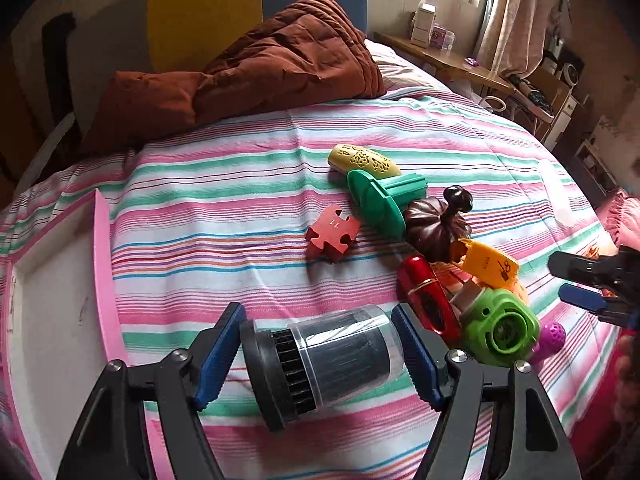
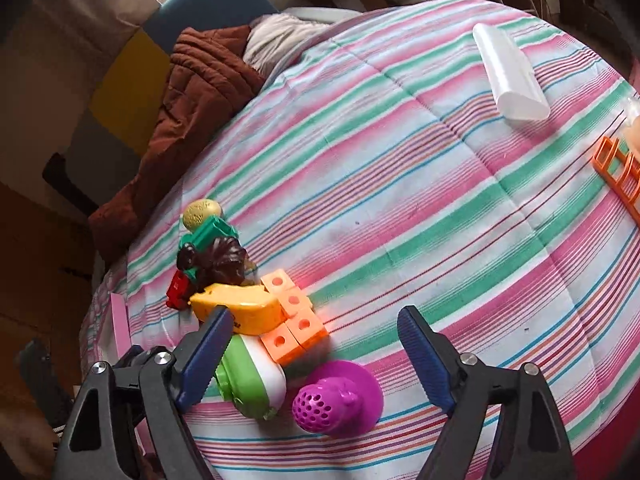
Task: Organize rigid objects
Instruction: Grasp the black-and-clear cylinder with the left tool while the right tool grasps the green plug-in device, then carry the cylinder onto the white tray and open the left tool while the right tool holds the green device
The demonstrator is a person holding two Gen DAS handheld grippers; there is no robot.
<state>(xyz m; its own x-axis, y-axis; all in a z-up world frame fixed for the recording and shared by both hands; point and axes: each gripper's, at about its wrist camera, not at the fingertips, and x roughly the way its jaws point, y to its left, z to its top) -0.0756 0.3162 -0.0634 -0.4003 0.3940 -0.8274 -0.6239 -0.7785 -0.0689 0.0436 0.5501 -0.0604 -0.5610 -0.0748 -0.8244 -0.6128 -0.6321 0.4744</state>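
On a striped bedspread [image 1: 248,184], the sorting job looks barely begun: the left gripper [image 1: 318,354] brackets a clear canister with a black cap [image 1: 320,362] lying on its side, its blue pads [image 1: 418,354] at or just off either end, though whether they press on it yet cannot be told. Just left of it, the pink-edged white tray [image 1: 102,264] shows nothing inside in the part visible. In the right wrist view, the right gripper [image 2: 310,356] stands spread wide over a purple perforated piece [image 2: 336,396], a green-and-white toy [image 2: 250,380] and orange blocks [image 2: 294,320], touching none of them. Beyond, the cluster is uncollected: a red case [image 1: 428,296], a yellow-orange toy [image 1: 488,264], a dark brown pumpkin figure [image 1: 436,224], a green flanged piece [image 1: 380,196], a yellow embossed piece [image 1: 364,162] and a red puzzle-shaped block [image 1: 332,232] slightly apart. Farther off lie a white tube [image 2: 510,76] and an orange frame [image 2: 618,176] at the edge, with a rust-brown quilt [image 1: 248,72] bunched by the headboard. By this showing, nearly everything remains to be put away.
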